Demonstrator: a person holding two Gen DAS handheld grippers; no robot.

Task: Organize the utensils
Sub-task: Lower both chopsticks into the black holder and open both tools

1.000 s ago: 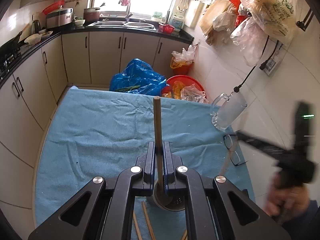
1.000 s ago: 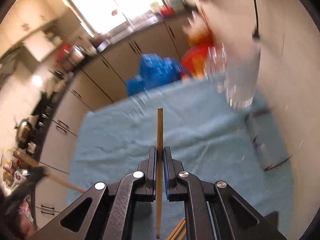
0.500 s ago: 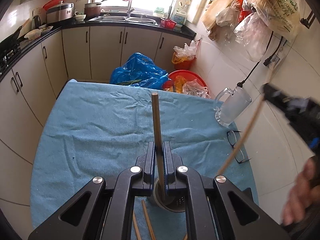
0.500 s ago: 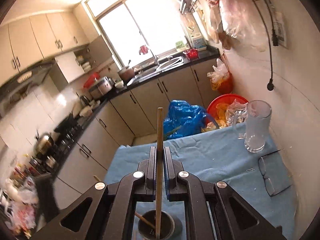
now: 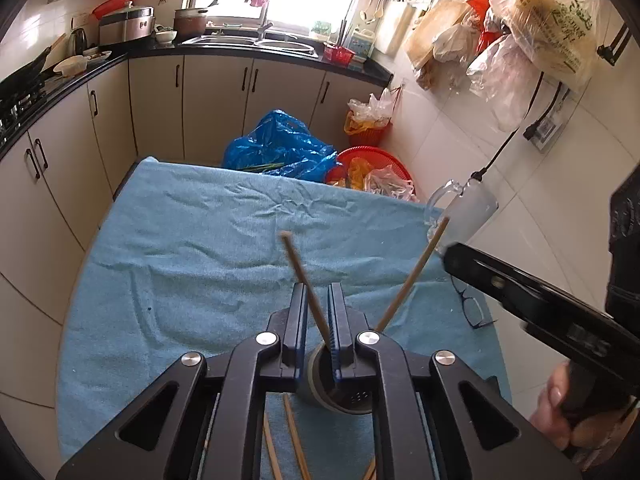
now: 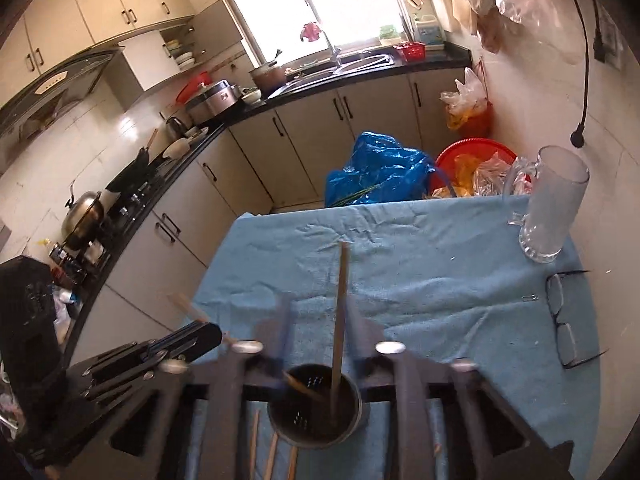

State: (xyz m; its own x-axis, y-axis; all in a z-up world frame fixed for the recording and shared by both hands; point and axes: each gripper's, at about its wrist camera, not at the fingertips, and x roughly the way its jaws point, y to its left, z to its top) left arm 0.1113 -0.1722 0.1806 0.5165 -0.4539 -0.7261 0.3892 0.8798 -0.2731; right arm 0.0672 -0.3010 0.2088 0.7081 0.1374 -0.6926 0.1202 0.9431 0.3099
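Observation:
A dark round utensil holder stands on the blue cloth near the front edge; it also shows in the left wrist view. Two wooden chopsticks stand in it: one leans loose between the parted fingers of my left gripper, the other leans right. In the right wrist view a chopstick stands upright in the holder between the blurred, parted fingers of my right gripper. Both grippers hover over the holder, open. Loose chopsticks lie on the cloth below the holder.
A glass mug stands at the right of the blue cloth, with eyeglasses in front of it. The right-hand wall is close. Blue bag and red basin sit on the floor beyond the table.
Both grippers came over the holder and opened. The two chopsticks they held now stand loose in the holder, the left one tilted.

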